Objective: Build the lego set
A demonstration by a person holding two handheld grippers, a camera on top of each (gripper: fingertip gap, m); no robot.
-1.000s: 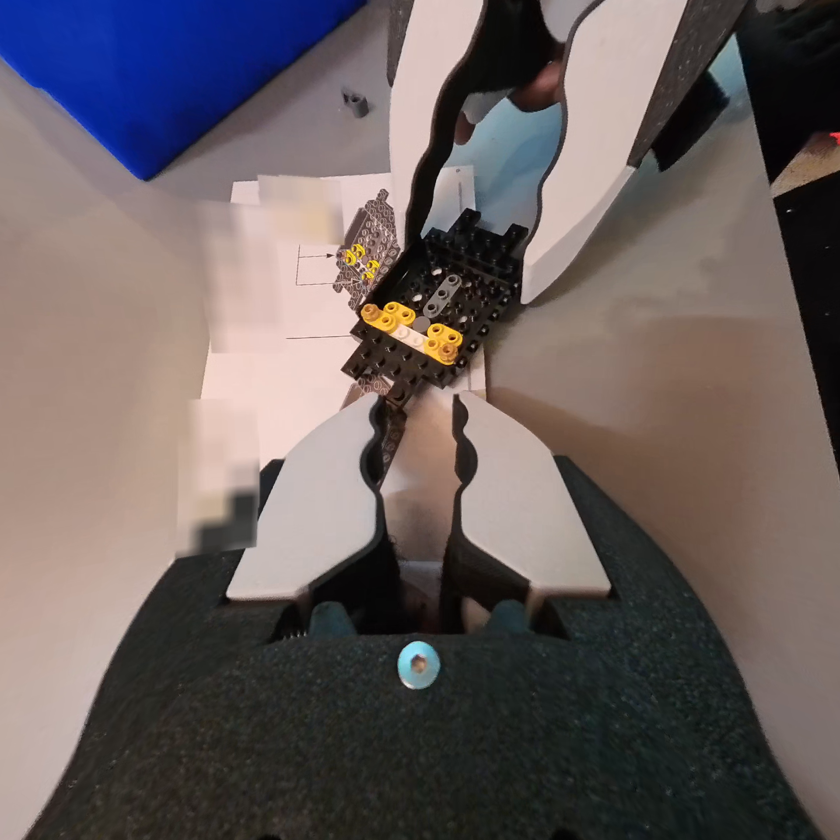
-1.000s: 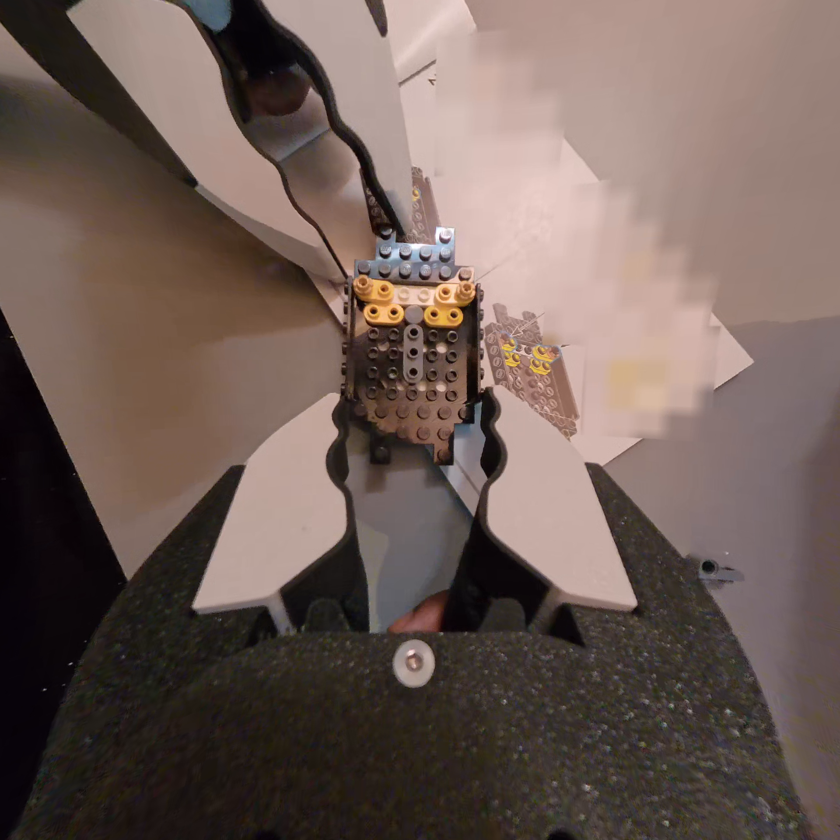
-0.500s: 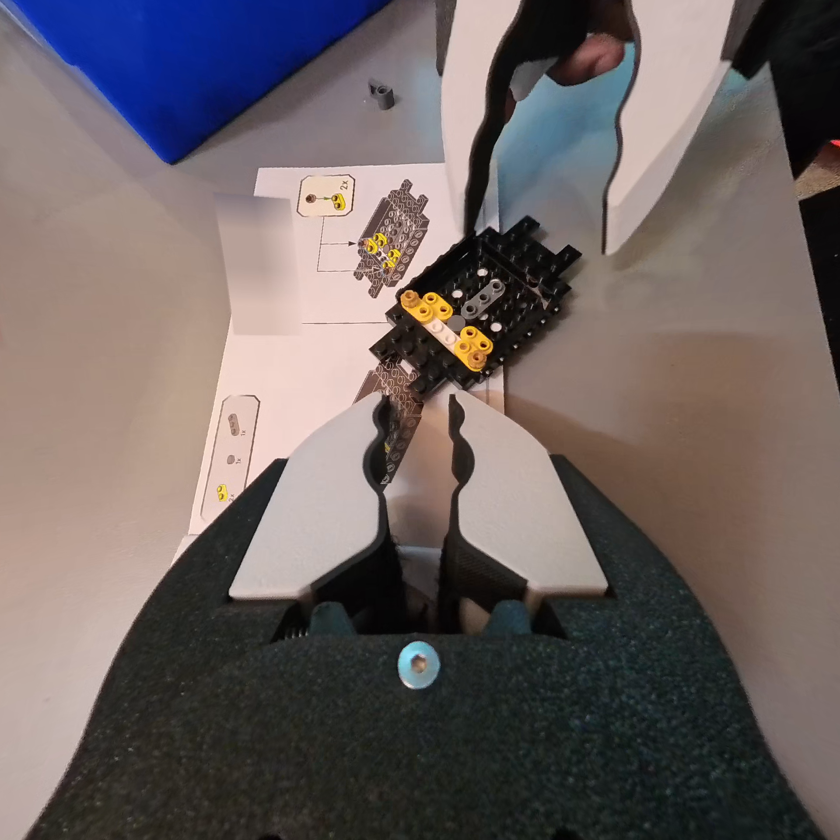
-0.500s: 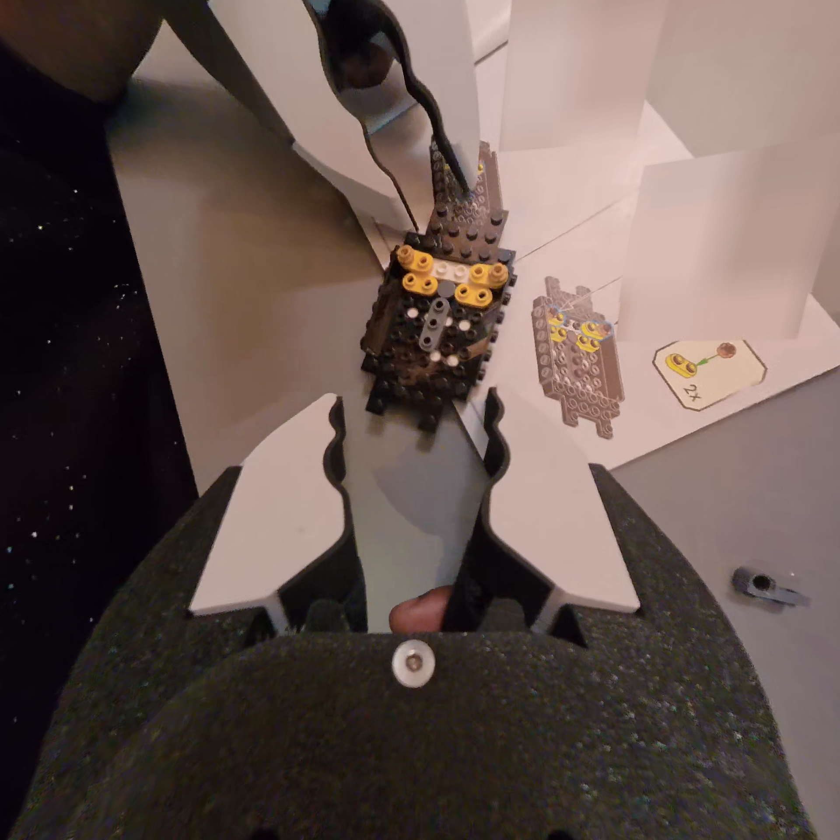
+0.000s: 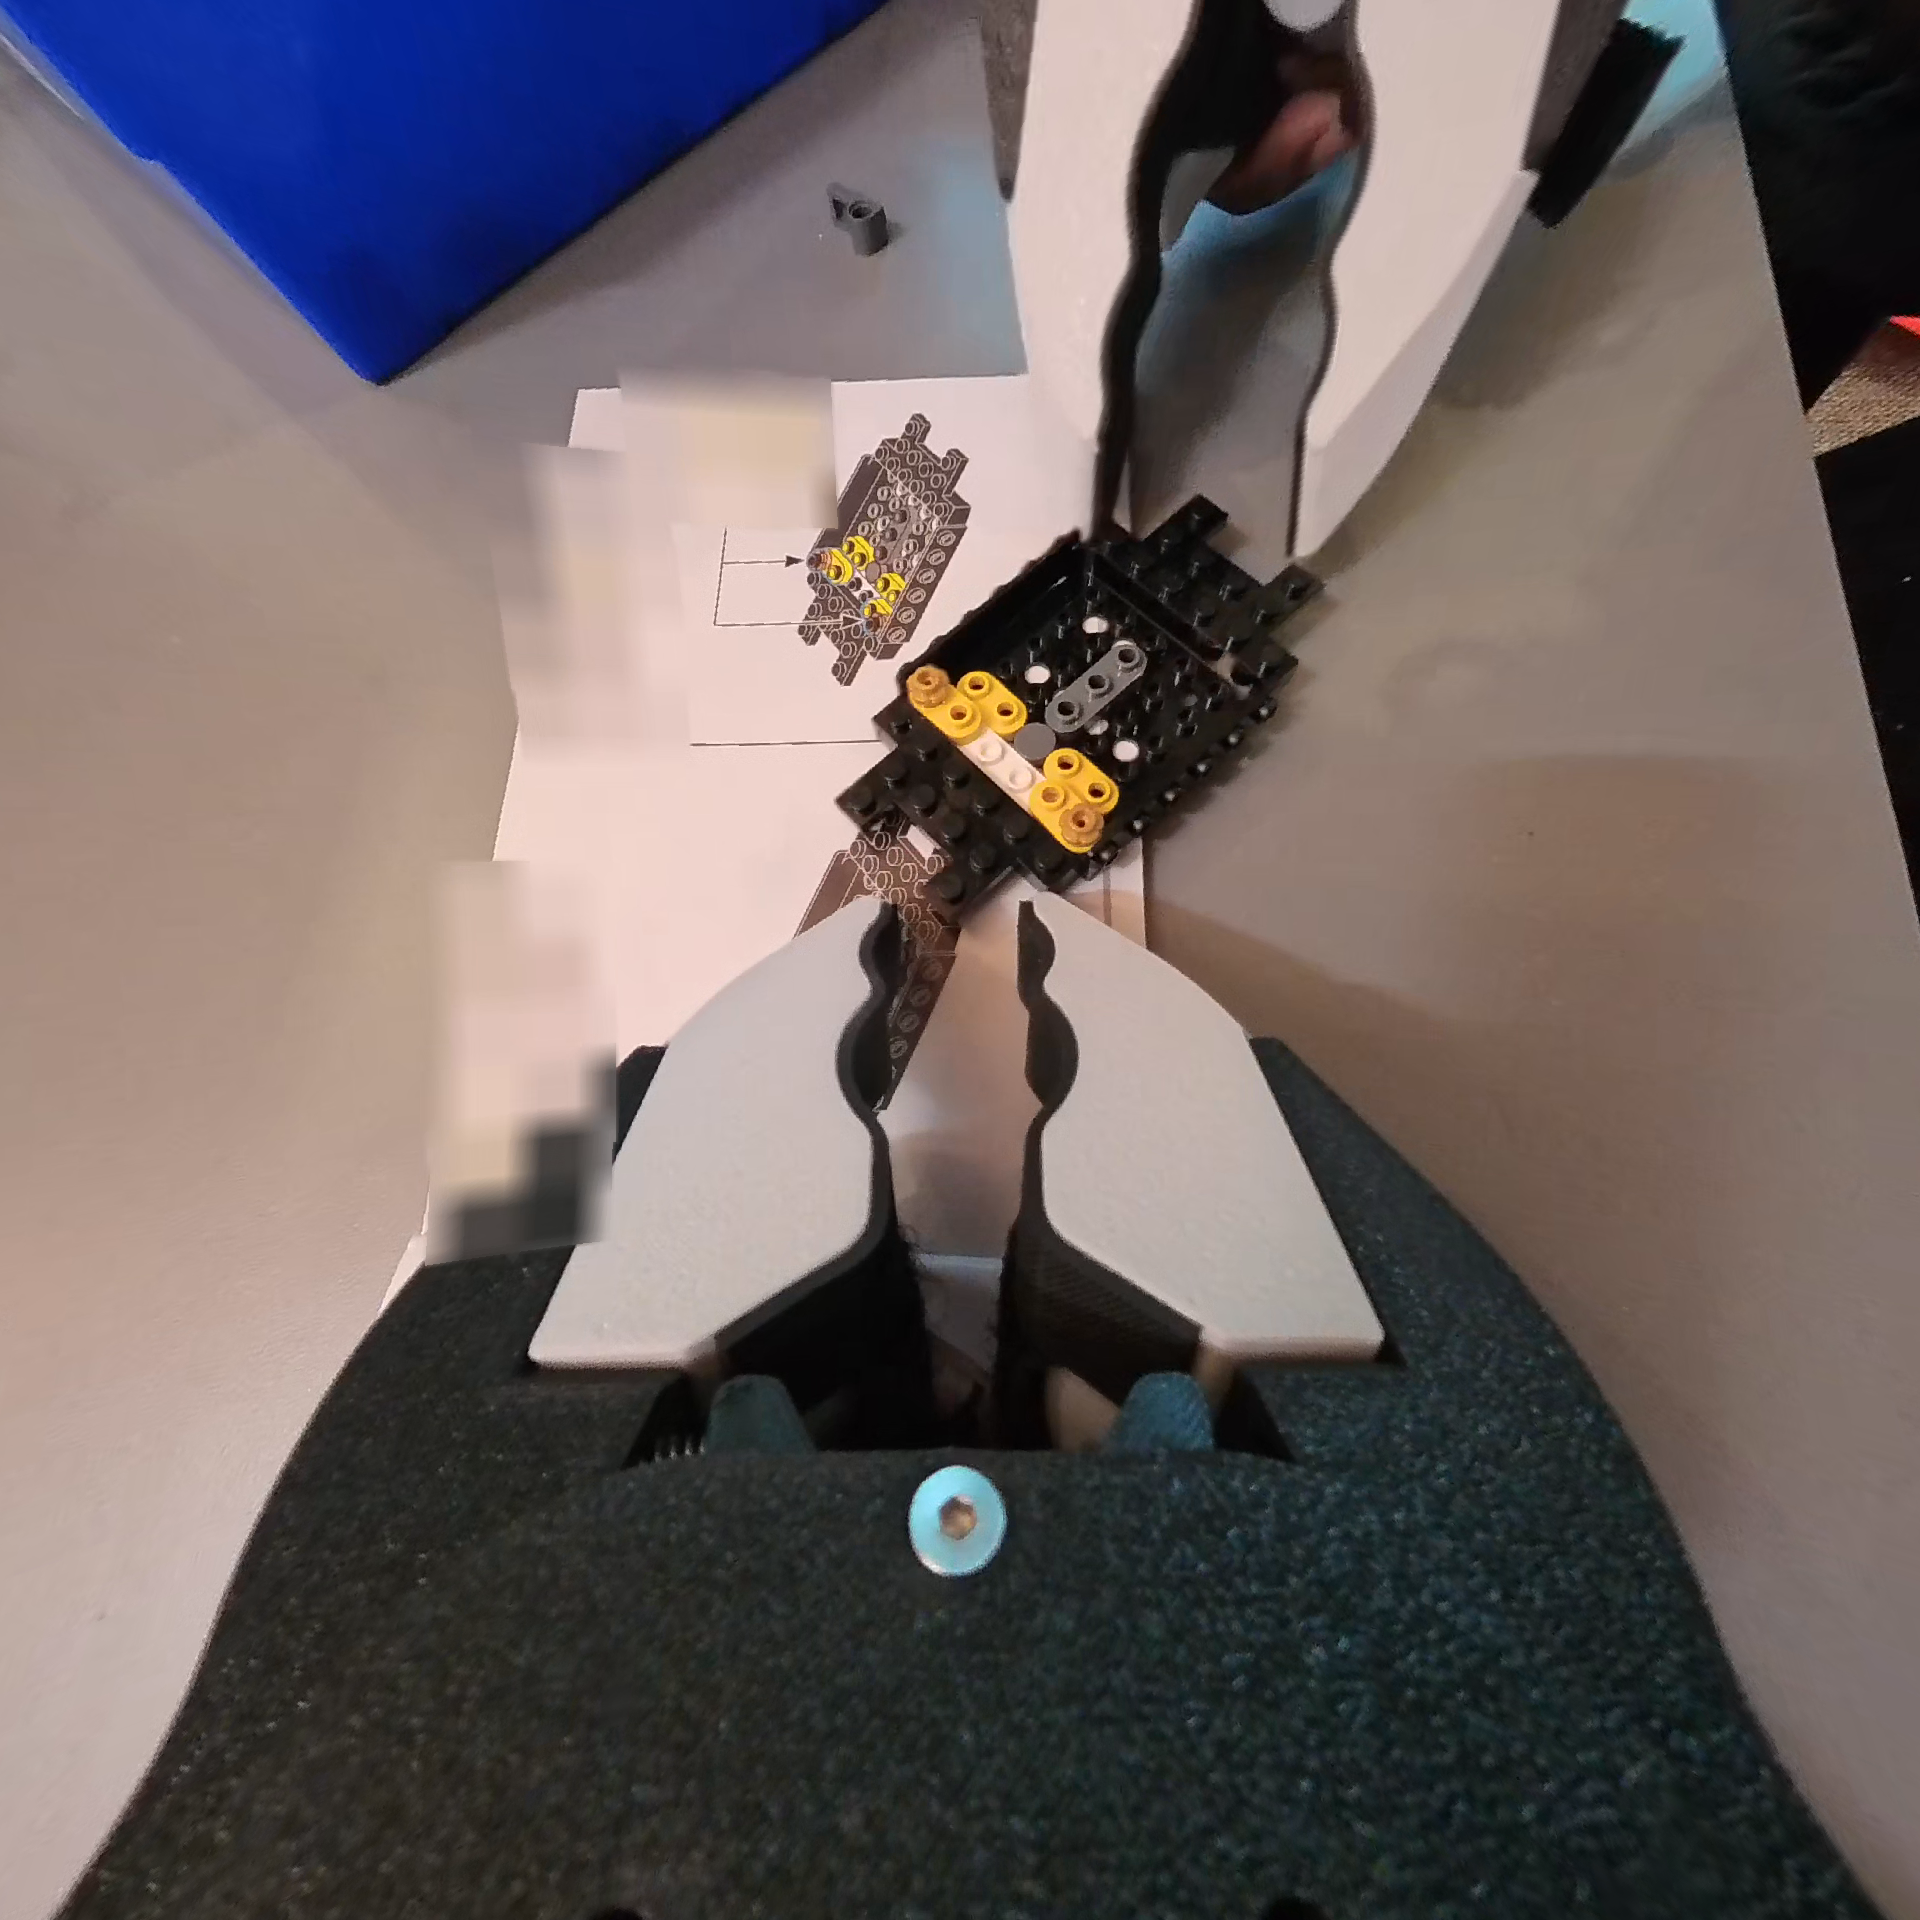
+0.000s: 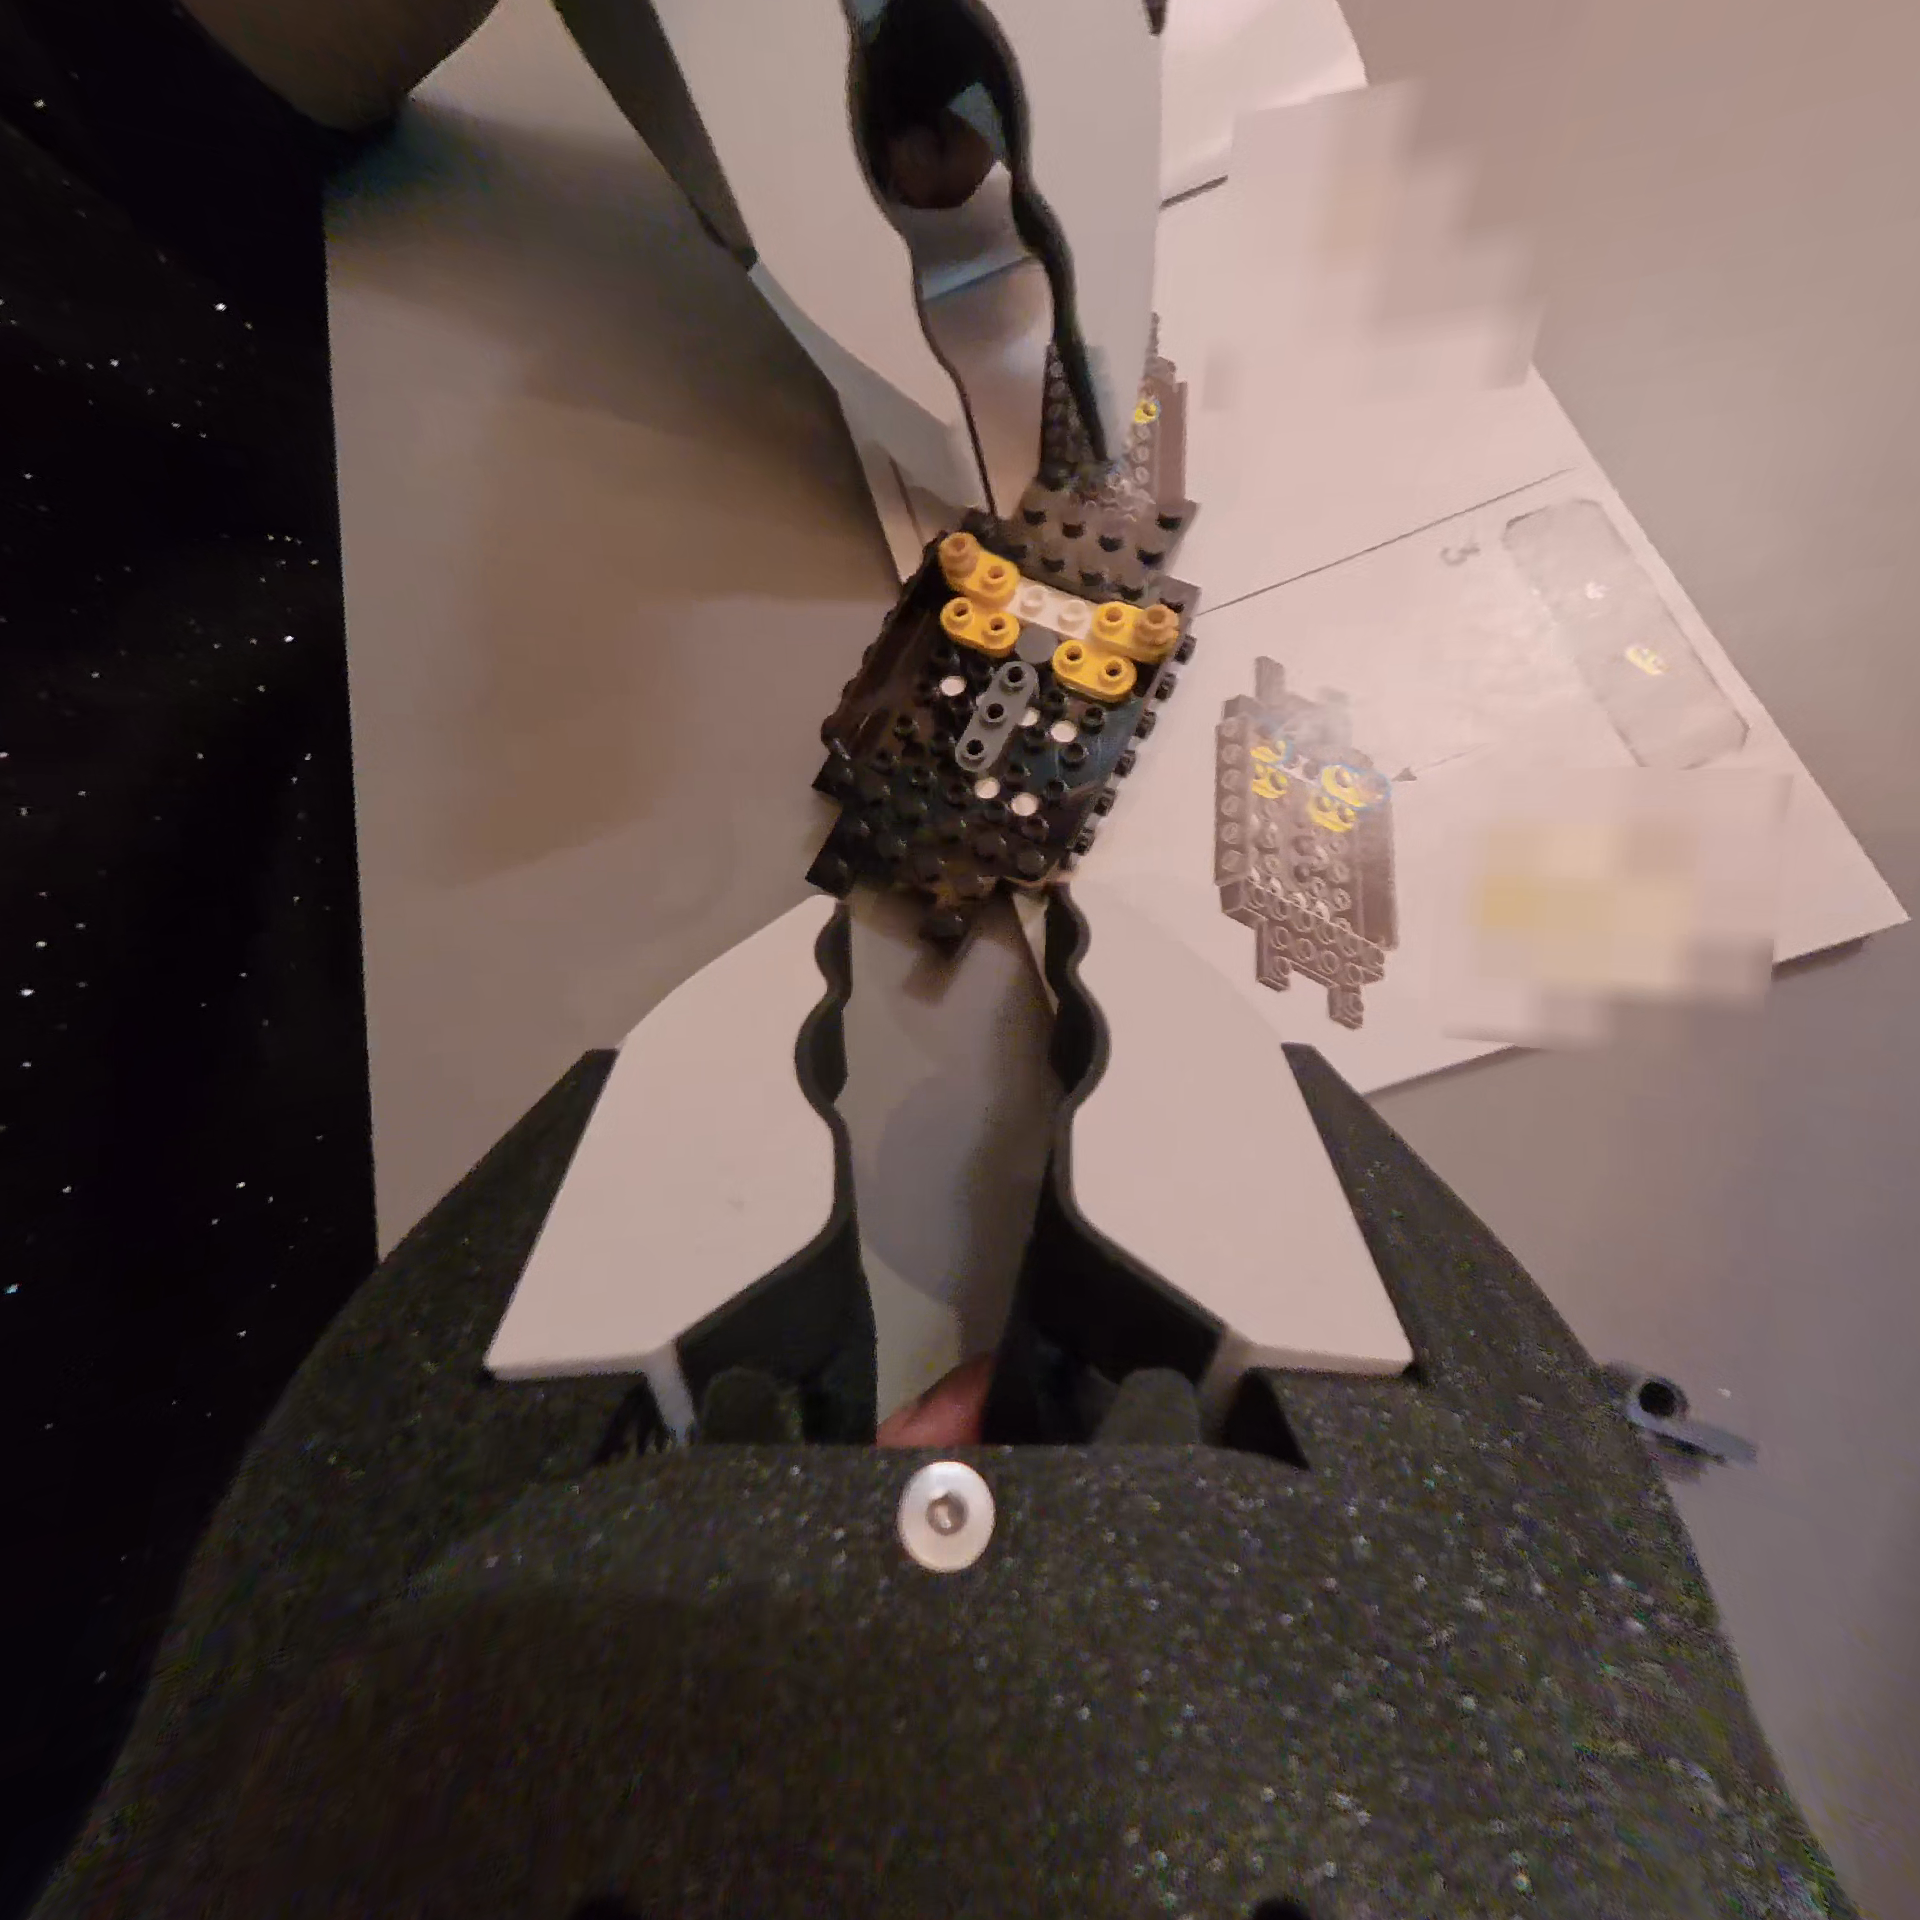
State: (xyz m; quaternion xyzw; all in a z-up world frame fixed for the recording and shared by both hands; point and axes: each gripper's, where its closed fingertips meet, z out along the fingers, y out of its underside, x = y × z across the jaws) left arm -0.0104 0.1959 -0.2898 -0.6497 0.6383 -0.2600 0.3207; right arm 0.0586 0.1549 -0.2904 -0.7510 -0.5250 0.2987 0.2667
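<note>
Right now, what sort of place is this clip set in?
Probably a tabletop toy-brick building station: a grey table, a black brick chassis lying partly on printed building instructions, and a blue bin behind.

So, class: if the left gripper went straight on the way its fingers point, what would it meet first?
Most likely the black brick model. The left gripper is open and holds nothing; the model's near corner lies just beyond its fingertips, on the printed sheet. Depth is unclear, so it might graze the sheet first.
</note>
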